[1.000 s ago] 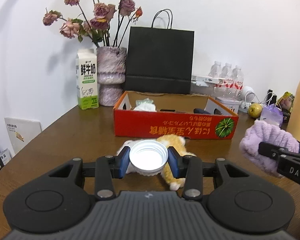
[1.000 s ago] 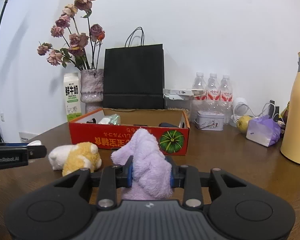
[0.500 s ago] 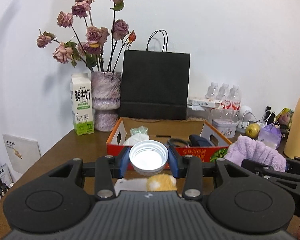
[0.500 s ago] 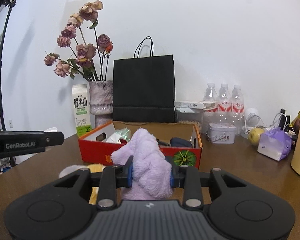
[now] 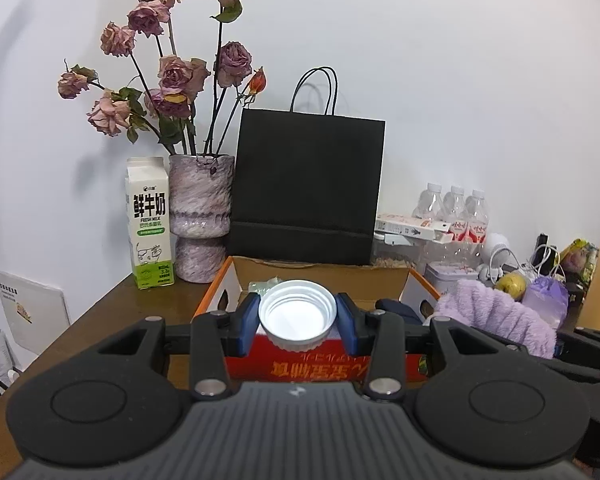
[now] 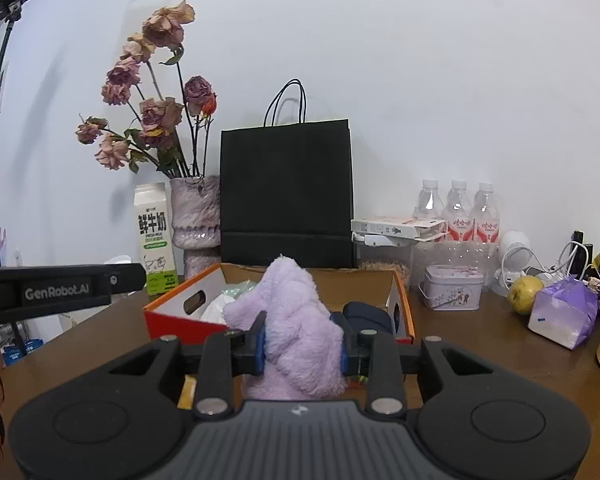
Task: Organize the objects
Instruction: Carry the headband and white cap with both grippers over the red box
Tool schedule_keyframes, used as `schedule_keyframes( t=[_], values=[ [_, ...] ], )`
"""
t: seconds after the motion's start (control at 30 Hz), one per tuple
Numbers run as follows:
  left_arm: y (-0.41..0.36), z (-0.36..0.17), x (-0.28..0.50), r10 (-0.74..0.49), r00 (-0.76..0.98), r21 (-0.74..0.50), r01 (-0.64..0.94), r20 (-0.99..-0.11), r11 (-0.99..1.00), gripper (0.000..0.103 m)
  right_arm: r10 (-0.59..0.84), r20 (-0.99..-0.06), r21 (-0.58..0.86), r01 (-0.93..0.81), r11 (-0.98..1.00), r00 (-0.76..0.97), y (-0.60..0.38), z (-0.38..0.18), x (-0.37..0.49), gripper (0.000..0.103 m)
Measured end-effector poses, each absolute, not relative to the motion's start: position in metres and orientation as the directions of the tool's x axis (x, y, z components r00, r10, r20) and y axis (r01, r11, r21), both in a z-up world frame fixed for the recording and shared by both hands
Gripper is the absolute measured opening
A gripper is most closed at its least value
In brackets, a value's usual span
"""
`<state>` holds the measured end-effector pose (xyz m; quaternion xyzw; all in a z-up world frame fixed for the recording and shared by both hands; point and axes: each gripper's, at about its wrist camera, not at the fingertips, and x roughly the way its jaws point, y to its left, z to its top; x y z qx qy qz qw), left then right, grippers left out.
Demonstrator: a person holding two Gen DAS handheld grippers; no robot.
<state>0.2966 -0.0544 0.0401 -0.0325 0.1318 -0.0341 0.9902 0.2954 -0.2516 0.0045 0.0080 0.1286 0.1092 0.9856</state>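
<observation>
My left gripper (image 5: 297, 324) is shut on a white plastic lid (image 5: 297, 314), held above the front wall of the red cardboard box (image 5: 312, 364). My right gripper (image 6: 302, 347) is shut on a fluffy purple plush toy (image 6: 300, 332), held in front of the same box (image 6: 172, 322). The plush also shows at the right of the left wrist view (image 5: 496, 314). The left gripper's side shows at the left of the right wrist view (image 6: 60, 288). The box holds white and green wrapped items (image 6: 224, 304) and a dark object (image 6: 366, 314).
Behind the box stand a black paper bag (image 5: 306, 188), a vase of dried roses (image 5: 200, 216) and a milk carton (image 5: 150, 224). At the right are water bottles (image 6: 458, 210), a tin (image 6: 452, 288), a pear (image 6: 524, 289), a purple tissue pack (image 6: 562, 312) and cables.
Both grippers have risen and moved forward to the box with their loads. The orange and white plush on the table has dropped out of sight below them.
</observation>
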Motion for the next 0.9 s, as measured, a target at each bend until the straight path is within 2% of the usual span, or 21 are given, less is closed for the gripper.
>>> schedule_keyframes(
  t=[0.37,0.9],
  values=[
    [-0.058,0.047,0.338,-0.083,0.968,-0.112,0.057,-0.238,0.992,0.041,0.22,-0.238,0.051,-0.214,0.976,0.946,-0.246,0.006,0.342,0.03],
    [-0.059,0.046,0.389,-0.078,0.967,-0.104,0.054,-0.244,0.993,0.041,0.219,-0.242,0.056,-0.212,0.976,0.945,-0.247,0.006,0.4,0.03]
  ],
)
